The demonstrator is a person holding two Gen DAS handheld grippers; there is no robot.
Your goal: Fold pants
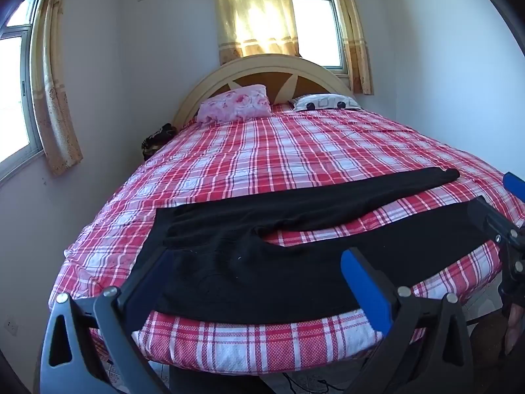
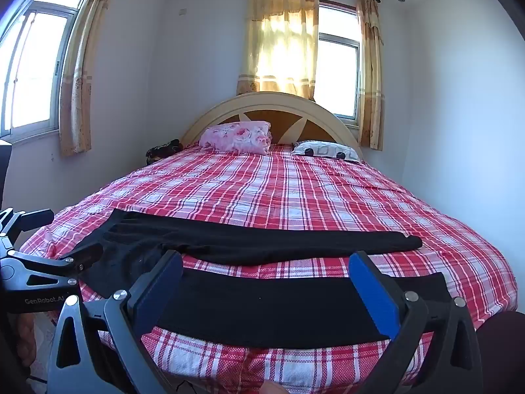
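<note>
Black pants (image 1: 249,272) lie flat across the near end of the bed, waist to the left, two legs spread apart toward the right. My left gripper (image 1: 259,262) is open and empty, hovering over the waist and seat part near the bed's front edge. My right gripper (image 2: 265,262) is open and empty, hovering over the near leg (image 2: 279,308); the far leg (image 2: 262,243) lies behind it. The right gripper shows in the left wrist view (image 1: 492,203) at the right edge. The left gripper shows in the right wrist view (image 2: 59,256) at the left.
The bed has a red and white plaid sheet (image 1: 279,151). A pink pillow (image 1: 236,103) and a white patterned pillow (image 1: 325,102) lie at the cream headboard (image 1: 262,65). Walls and curtained windows surround the bed. A dark bundle (image 1: 157,138) sits beside the bed's left.
</note>
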